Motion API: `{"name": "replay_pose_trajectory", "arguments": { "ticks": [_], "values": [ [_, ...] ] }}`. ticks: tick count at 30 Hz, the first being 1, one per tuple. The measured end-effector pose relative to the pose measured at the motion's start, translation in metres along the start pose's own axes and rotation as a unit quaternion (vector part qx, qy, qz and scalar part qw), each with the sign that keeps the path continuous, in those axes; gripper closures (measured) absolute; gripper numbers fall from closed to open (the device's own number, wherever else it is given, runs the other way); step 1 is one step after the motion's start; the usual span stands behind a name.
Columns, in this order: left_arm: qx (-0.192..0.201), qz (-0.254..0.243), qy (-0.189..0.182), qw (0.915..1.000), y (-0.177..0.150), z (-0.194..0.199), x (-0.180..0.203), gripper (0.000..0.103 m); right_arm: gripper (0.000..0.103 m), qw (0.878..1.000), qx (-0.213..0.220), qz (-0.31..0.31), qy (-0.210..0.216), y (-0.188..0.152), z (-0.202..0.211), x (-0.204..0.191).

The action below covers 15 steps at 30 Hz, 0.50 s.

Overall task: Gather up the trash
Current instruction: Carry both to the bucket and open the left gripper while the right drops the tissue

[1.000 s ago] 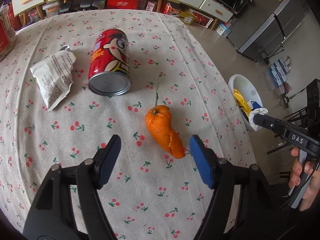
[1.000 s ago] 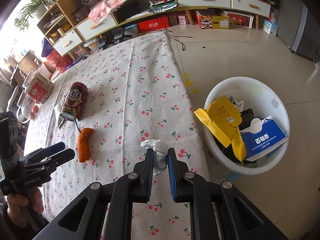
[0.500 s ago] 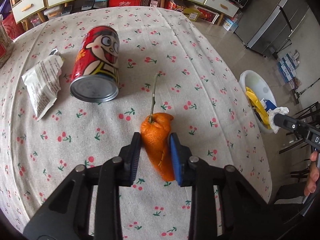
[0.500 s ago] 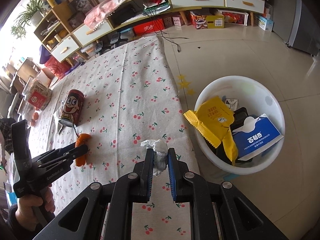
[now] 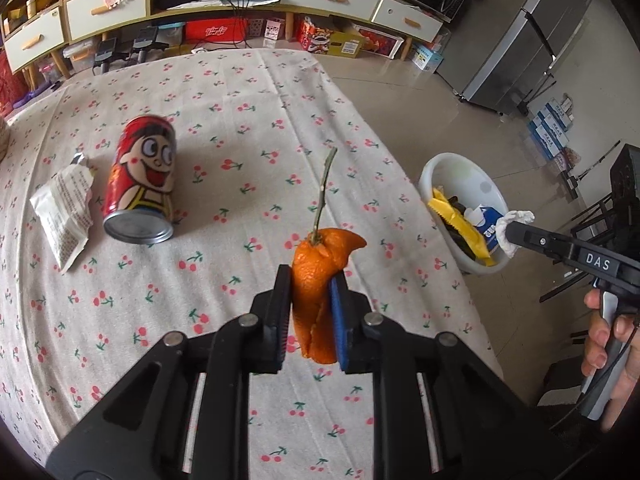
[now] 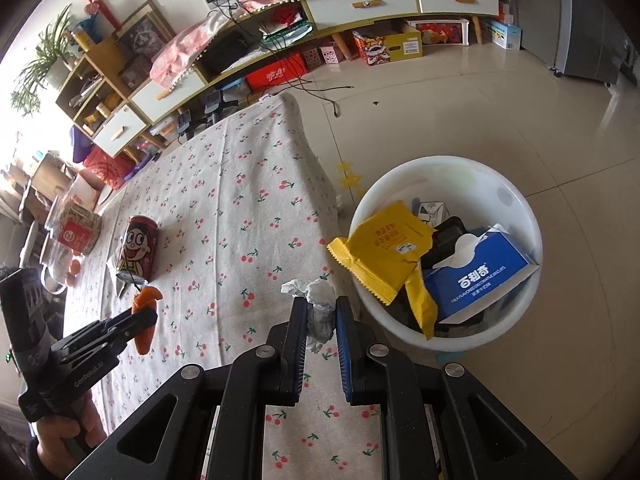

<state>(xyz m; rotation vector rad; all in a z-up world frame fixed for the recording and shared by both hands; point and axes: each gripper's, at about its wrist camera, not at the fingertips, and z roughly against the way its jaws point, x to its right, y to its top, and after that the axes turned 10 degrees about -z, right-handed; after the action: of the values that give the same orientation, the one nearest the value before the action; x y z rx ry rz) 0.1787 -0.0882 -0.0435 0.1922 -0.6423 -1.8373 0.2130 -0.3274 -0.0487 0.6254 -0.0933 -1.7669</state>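
My left gripper (image 5: 310, 292) is shut on an orange peel (image 5: 318, 276) with a thin stem and holds it above the cherry-print tablecloth (image 5: 240, 152). The peel also shows in the right wrist view (image 6: 145, 320). My right gripper (image 6: 322, 312) is shut on a crumpled white tissue (image 6: 320, 308) near the table's right edge, beside the white trash basin (image 6: 516, 196). A red cartoon can (image 5: 142, 184) lies on its side on the table, with a torn white wrapper (image 5: 64, 212) to its left.
The basin stands on the floor right of the table (image 5: 460, 168) and holds a yellow wrapper (image 6: 384, 248), a blue tissue box (image 6: 476, 276) and dark items. Shelving and boxes line the far wall. A grey fridge (image 5: 516, 40) stands at the far right.
My left gripper closed on the orange peel and lifted it off the cloth. My right gripper, still holding the tissue, moved toward the basin.
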Motion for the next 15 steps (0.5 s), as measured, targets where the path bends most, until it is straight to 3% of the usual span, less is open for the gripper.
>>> {"name": "replay_pose_trajectory", "arguments": {
  "ticks": [15],
  "values": [
    [-0.007, -0.068, -0.048, 0.9965, 0.047, -0.048, 0.098, 0.083, 0.088, 0.991, 0.034, -0.121, -0.038, 0.025, 0.018, 0.107]
  ]
}}
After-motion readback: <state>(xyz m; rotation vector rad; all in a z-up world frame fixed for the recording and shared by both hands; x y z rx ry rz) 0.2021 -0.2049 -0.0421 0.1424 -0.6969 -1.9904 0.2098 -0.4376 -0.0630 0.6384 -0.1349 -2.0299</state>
